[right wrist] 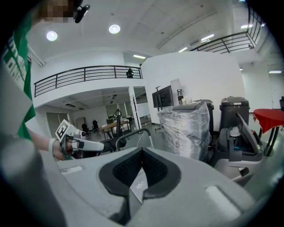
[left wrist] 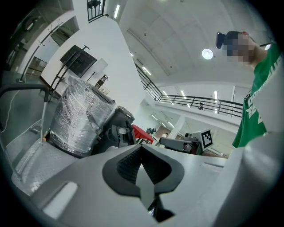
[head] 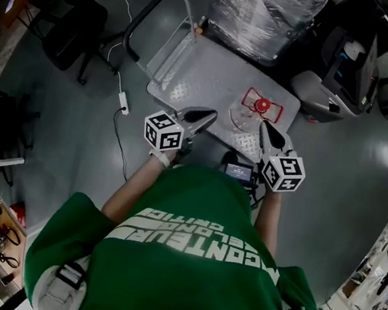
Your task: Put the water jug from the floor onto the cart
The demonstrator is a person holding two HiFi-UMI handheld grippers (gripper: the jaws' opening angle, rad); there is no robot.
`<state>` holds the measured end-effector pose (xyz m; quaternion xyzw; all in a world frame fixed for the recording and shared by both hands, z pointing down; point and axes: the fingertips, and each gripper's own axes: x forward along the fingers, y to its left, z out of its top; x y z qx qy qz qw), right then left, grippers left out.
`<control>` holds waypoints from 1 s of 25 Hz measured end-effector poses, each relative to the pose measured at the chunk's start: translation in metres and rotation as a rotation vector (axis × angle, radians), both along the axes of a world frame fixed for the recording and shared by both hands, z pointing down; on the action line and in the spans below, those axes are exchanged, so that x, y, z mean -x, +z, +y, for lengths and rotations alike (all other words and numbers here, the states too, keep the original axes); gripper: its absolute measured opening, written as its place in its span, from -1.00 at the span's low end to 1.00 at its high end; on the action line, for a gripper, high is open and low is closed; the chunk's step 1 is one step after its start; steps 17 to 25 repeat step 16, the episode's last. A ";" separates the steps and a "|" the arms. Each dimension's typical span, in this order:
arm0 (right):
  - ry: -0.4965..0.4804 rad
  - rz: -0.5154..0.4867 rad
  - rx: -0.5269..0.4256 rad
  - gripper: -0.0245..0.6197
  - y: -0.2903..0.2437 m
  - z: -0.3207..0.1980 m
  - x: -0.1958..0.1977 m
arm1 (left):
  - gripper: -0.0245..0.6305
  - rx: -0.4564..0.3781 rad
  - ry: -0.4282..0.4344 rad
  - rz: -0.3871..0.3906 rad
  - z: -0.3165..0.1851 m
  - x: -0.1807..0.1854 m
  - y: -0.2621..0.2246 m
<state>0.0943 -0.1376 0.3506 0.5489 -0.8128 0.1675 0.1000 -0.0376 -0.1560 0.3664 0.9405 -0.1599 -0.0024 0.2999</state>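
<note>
A clear water jug (head: 249, 114) with a red cap and red handle stands on the grey flat cart (head: 201, 71), near its front edge. In the head view, my left gripper (head: 210, 116) hangs just left of the jug and my right gripper (head: 264, 128) just right of it. Both are shut with nothing between their jaws, and neither touches the jug. The left gripper view shows its shut jaws and the cart deck (left wrist: 26, 153). The right gripper view shows its shut jaws and the cart's black handle (right wrist: 133, 133). The jug is hidden in both gripper views.
A large load wrapped in plastic film (head: 266, 12) sits at the cart's far end. A grey and black machine (head: 340, 72) stands right of the cart. A black office chair (head: 74, 35) and a white cable with a plug strip (head: 123, 102) are on the floor at left.
</note>
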 end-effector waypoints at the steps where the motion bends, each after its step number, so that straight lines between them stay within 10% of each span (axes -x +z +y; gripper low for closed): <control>1: -0.003 0.001 0.002 -0.95 0.000 0.001 0.001 | -0.90 0.002 -0.004 0.001 0.001 0.002 0.000; 25: 0.023 -0.009 0.023 -0.95 0.014 0.012 -0.011 | -0.90 0.035 0.012 -0.025 0.014 -0.008 0.016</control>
